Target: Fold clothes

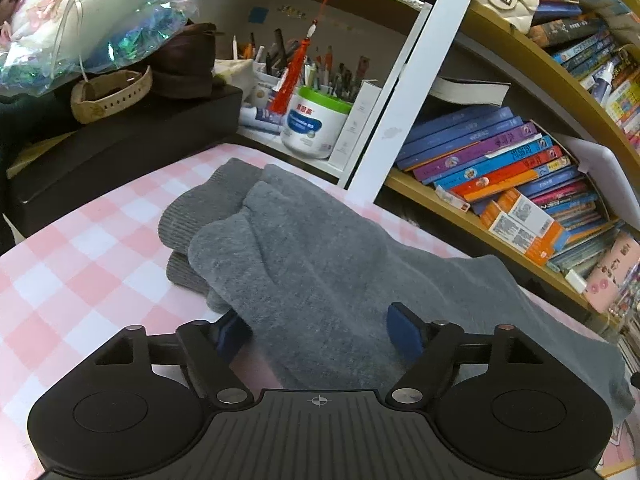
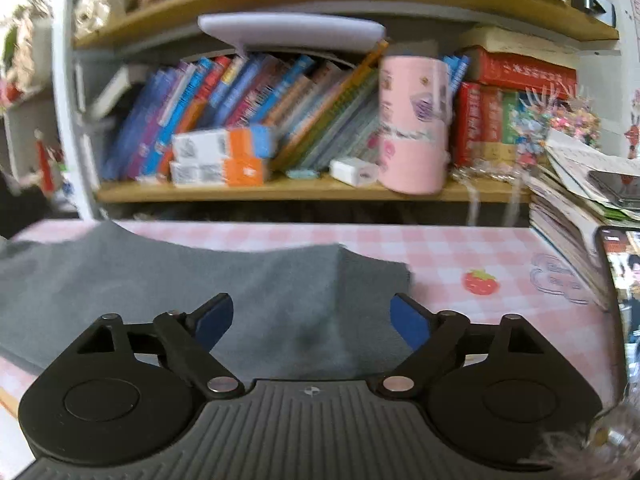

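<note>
Across the frame's centre, grey trousers (image 1: 320, 264) lie on a pink checked tablecloth (image 1: 80, 248); left gripper (image 1: 320, 334) and right gripper (image 2: 310, 322) both spread wide.

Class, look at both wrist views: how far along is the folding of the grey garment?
Done: the grey garment lies on the pink checked cloth with its ribbed cuffs stacked, apparently folded lengthwise. In hand: nothing; the left claw and right claw are both open over the fabric. Left: grasping it and making the crosswise folds.
</note>
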Available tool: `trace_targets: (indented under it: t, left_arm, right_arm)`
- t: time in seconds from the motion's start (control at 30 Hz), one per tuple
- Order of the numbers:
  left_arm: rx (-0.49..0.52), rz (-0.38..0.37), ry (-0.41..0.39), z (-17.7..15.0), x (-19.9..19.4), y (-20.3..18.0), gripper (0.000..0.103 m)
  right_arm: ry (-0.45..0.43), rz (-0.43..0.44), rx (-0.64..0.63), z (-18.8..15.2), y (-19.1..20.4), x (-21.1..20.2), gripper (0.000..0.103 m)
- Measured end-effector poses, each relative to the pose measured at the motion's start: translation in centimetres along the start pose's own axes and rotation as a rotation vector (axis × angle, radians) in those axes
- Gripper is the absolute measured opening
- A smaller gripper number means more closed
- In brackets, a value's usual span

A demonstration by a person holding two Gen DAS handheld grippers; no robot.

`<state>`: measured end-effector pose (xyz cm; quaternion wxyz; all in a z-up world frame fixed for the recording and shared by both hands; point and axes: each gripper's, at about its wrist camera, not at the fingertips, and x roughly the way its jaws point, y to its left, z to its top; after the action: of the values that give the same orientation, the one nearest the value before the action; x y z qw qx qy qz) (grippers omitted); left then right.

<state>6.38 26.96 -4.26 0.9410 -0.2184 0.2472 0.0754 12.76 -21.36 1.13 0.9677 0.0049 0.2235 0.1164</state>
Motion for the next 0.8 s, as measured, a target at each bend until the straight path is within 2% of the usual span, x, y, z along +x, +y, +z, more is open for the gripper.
trace_targets:
  t: [0.1,0.23,0.47,0.53,0.7,0.8]
  left_arm:
    - [-0.004,-0.006,0.000,0.0,0.0,0.1,0.078]
    - [0.010,-0.002,0.001,-0.1,0.0,-0.2,0.088]
    - [0.018,0.001,0.004,-0.1,0.1,-0.3,0.091]
    - [0.022,0.005,0.005,-0.1,0.1,-0.3,0.096]
    - [0.028,0.013,0.007,-0.1,0.1,-0.4,0.099]
    - [0.032,0.019,0.007,-0.1,0.2,-0.5,0.100]
  right_arm:
    - [0.001,0.055,-0.029,0.1,2.5,0.3,0.088]
    - [0.006,0.127,-0.079,0.2,5.9,1.0,0.088]
    - [0.010,0.230,-0.288,0.4,12.7,4.3,0.089]
    - [0.012,0.273,-0.331,0.1,14.3,4.8,0.089]
    - [0.034,0.339,-0.423,-0.4,17.2,5.9,0.091]
    - [0.047,0.346,-0.467,-0.5,18.2,6.3,0.095]
